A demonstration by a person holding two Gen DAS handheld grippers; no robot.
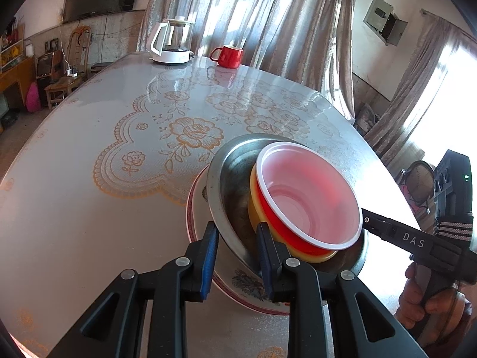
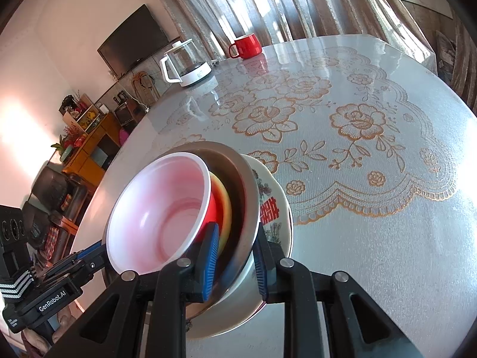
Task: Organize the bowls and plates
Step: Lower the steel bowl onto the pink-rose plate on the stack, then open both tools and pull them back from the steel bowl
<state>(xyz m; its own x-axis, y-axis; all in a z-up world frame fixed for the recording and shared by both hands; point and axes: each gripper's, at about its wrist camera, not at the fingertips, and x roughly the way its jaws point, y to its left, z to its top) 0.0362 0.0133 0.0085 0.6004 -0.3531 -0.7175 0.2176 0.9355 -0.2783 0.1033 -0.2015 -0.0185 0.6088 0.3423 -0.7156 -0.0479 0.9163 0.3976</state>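
Stack sits near the bench (image 1: 89,208) edge closest to the person: red bowl (image 1: 310,197) nested in yellow bowl (image 1: 259,208), both in metal plate (image 1: 226,179), on flowered china plate (image 1: 196,203). Left tool (image 1: 238,238) straddles the metal plate's rim, right tool (image 2: 235,247) the opposite rim; full clamp unclear, likely paired for a level lift. Readable: "DAS", "GenRobot.AI", red double-happiness character on the china plate.

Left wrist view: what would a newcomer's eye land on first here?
The nested stack near the table edge: a red plastic bowl with white inside in a yellow bowl, in a steel dish, on a floral ceramic plate. The left claw straddles the steel rim. Far back stands a red mug.
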